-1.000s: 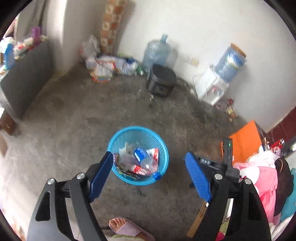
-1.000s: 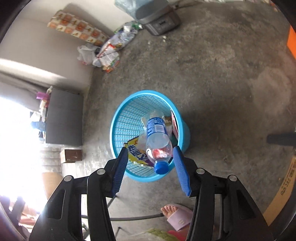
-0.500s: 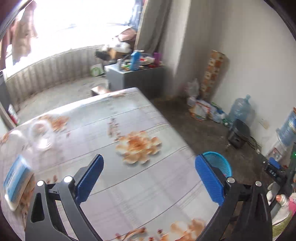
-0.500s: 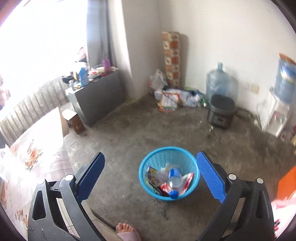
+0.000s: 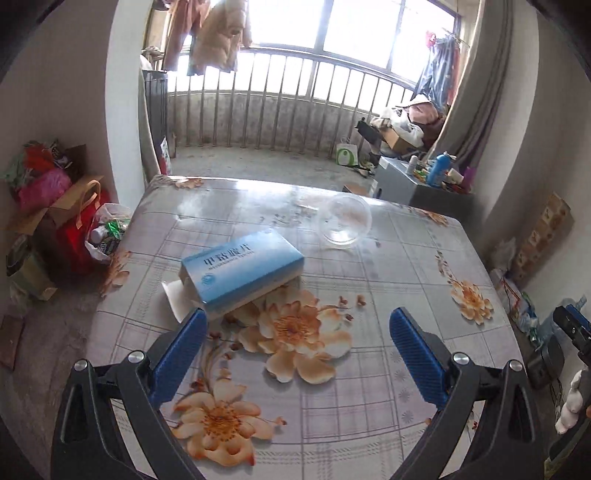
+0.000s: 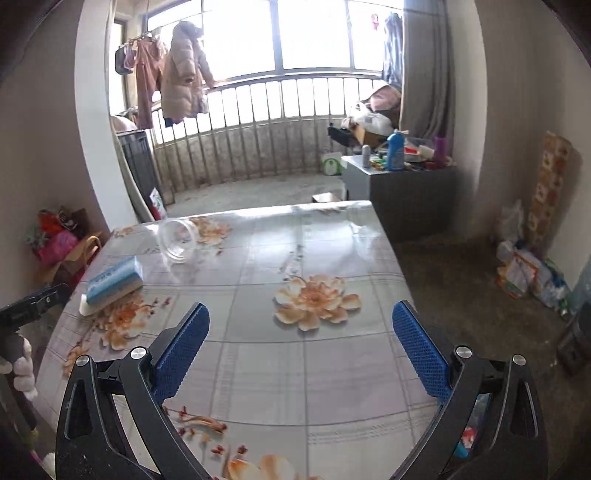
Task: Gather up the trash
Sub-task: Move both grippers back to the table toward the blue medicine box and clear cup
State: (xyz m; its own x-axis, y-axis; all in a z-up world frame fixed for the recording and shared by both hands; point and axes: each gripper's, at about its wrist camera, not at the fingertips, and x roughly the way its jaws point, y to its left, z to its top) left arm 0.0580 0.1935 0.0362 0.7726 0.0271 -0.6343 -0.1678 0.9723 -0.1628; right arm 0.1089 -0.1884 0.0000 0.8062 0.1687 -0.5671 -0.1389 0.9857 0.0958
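One blue box [image 5: 242, 271] and one clear cup [image 5: 344, 223] are seen on the table [image 5: 369, 369]; both the left gripper [image 5: 295, 354] and the right gripper [image 6: 301, 350] are spread wide, having just been opening, with nothing grasped.

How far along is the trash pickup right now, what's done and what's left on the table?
Nothing is in hand: the left gripper and right gripper are both open and empty over the table. Left to collect: the blue box and the clear plastic cup.

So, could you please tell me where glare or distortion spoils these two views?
Left wrist view: the window is blown out and glare washes over the table behind the clear cup. Right wrist view: same blown-out window, railing bowed by the fisheye.
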